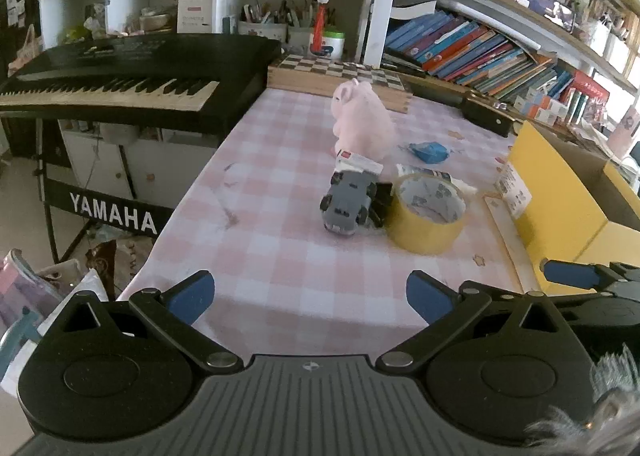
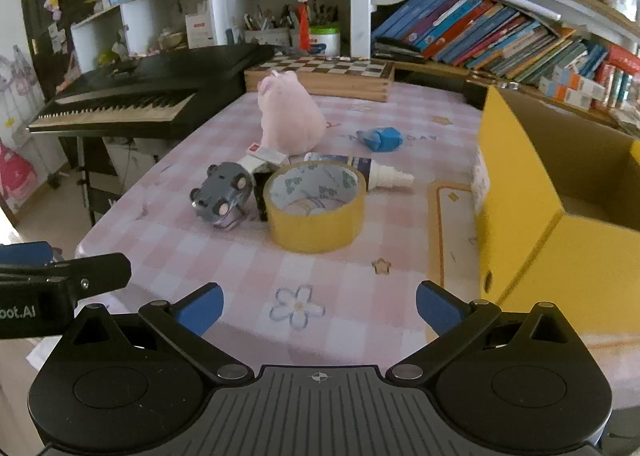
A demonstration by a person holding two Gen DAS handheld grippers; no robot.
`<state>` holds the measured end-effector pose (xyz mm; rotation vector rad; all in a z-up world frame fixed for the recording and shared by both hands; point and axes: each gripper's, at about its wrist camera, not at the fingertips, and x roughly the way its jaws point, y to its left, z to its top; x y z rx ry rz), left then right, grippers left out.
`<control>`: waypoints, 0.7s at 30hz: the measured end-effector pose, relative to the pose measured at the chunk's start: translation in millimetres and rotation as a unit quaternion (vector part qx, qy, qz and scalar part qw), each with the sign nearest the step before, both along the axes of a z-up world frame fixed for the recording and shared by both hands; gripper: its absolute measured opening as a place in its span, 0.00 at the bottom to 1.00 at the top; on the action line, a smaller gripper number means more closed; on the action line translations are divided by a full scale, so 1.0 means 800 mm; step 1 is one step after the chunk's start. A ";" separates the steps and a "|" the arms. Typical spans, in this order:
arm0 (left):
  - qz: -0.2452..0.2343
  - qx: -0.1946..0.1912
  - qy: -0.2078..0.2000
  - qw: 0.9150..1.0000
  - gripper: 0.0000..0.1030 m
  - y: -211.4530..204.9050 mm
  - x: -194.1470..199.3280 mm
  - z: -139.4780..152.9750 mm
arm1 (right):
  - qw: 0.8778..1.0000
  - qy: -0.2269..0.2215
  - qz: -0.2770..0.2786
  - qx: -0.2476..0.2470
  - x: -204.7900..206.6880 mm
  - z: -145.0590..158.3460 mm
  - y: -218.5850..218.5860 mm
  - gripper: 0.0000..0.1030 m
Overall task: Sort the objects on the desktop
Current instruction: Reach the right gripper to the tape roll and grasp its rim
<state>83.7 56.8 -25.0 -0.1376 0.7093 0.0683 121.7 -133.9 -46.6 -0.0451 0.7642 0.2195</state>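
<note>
The left claw (image 1: 310,298) stands wide and empty at the bottom of its view, over the near edge of the table (image 1: 280,160) with its pink-and-white checked cloth. The right claw (image 2: 319,309) is likewise spread wide with nothing between its blue pads, low in its own frame.

At mid-frame lies a cluster of things. A broad roll of yellow tape (image 2: 315,206) lies flat on the cloth. Just left of it a small grey toy car (image 2: 222,194) lies on its roof, wheels up. Behind the roll lies a white bottle with a dark label (image 2: 370,172) on its side. Further back sits a pink plush toy (image 2: 290,118), and to its right a crumpled blue wrapper (image 2: 380,139). An open yellow cardboard box (image 2: 520,192) fills the right of the frame.
</note>
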 end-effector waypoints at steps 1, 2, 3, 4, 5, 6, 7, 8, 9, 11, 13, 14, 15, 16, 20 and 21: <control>0.002 0.004 -0.001 1.000 1.00 -0.001 0.005 0.001 | 1.000 0.002 0.003 0.000 0.007 -0.001 0.000 1.00; 0.004 0.009 -0.002 1.000 1.00 -0.003 0.011 0.002 | 1.000 0.005 0.007 0.001 0.014 -0.003 0.001 1.00; 0.006 0.012 -0.003 1.000 1.00 -0.004 0.017 0.003 | 1.000 0.006 0.010 0.002 0.019 -0.004 0.001 1.00; 0.009 0.014 -0.004 1.000 1.00 -0.004 0.022 0.004 | 1.000 0.008 0.015 0.003 0.026 -0.005 0.002 1.00; 0.011 0.015 -0.005 1.000 1.00 -0.004 0.026 0.005 | 1.000 0.009 0.020 0.002 0.032 -0.006 0.003 1.00; 0.013 0.016 -0.003 1.000 1.00 -0.004 0.030 0.004 | 1.000 0.010 0.024 0.002 0.038 -0.008 0.005 1.00; 0.016 0.016 -0.001 1.000 1.00 -0.003 0.034 0.004 | 0.999 0.012 0.030 0.001 0.044 -0.009 0.007 1.00; 0.019 0.016 0.002 1.000 1.00 -0.002 0.037 0.002 | 0.999 0.014 0.034 0.000 0.049 -0.011 0.008 1.00; 0.023 0.015 0.006 1.000 1.00 -0.001 0.041 0.001 | 0.999 0.016 0.038 -0.002 0.054 -0.014 0.010 1.00; 0.031 0.016 0.011 0.999 1.00 0.001 0.047 -0.002 | 0.999 0.022 0.046 -0.007 0.064 -0.019 0.013 1.00; 0.039 0.018 0.017 0.999 1.00 0.004 0.053 -0.004 | 0.998 0.026 0.049 -0.012 0.075 -0.023 0.017 1.00; 0.042 0.020 0.019 0.999 1.00 0.004 0.056 -0.005 | 0.998 0.027 0.049 -0.015 0.082 -0.025 0.018 1.00; 0.045 0.021 0.020 0.999 1.00 0.005 0.058 -0.006 | 0.998 0.028 0.048 -0.018 0.088 -0.027 0.019 1.00; 0.047 0.021 0.022 0.998 1.00 0.006 0.060 -0.007 | 0.998 0.028 0.047 -0.020 0.093 -0.028 0.021 1.00; 0.051 0.021 0.033 0.998 1.00 0.009 0.075 -0.010 | 0.998 0.029 0.046 -0.037 0.116 -0.037 0.025 1.00; 0.051 0.022 0.036 0.998 1.00 0.008 0.078 -0.011 | 0.997 0.033 0.047 -0.042 0.123 -0.040 0.026 1.00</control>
